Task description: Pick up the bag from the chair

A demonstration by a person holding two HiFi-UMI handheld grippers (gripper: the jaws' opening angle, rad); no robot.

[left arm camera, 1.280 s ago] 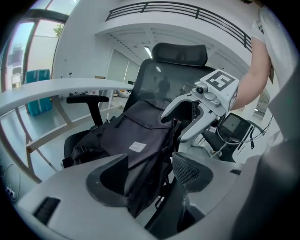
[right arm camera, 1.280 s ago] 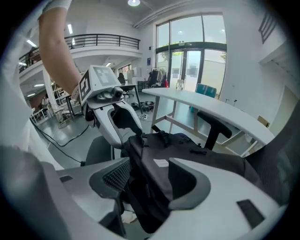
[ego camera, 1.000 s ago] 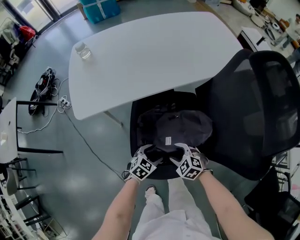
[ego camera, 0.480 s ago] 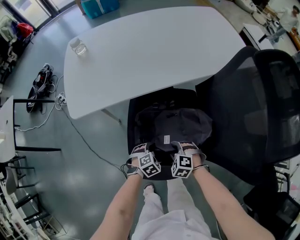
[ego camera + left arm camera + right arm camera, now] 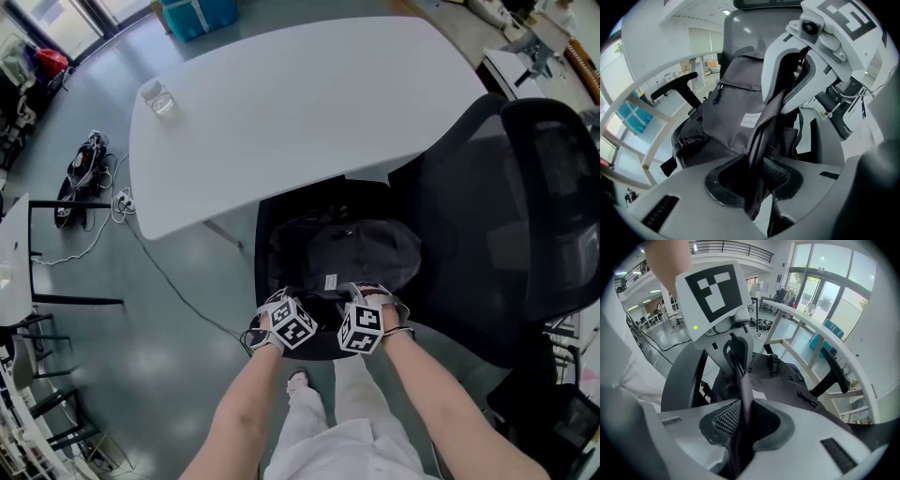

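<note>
At 6 o'clock of the bag [image 5: 361,253], which lies on the chair [image 5: 487,216] seat, left gripper [image 5: 298,302] and right gripper [image 5: 361,295] each pinch its strap [image 5: 761,126]. Lifted unevenly, the thin strap could slip out under the bag's weight.

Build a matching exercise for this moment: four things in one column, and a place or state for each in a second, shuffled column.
Things:
1. bag
2. glass
3. left tool
4. teal bin

Places or states:
A. on the floor beyond the table
B. lying on the chair seat
C. shut on a bag strap
D. standing near a table corner

Pairs: 1-B, 2-D, 3-C, 4-A.
</note>
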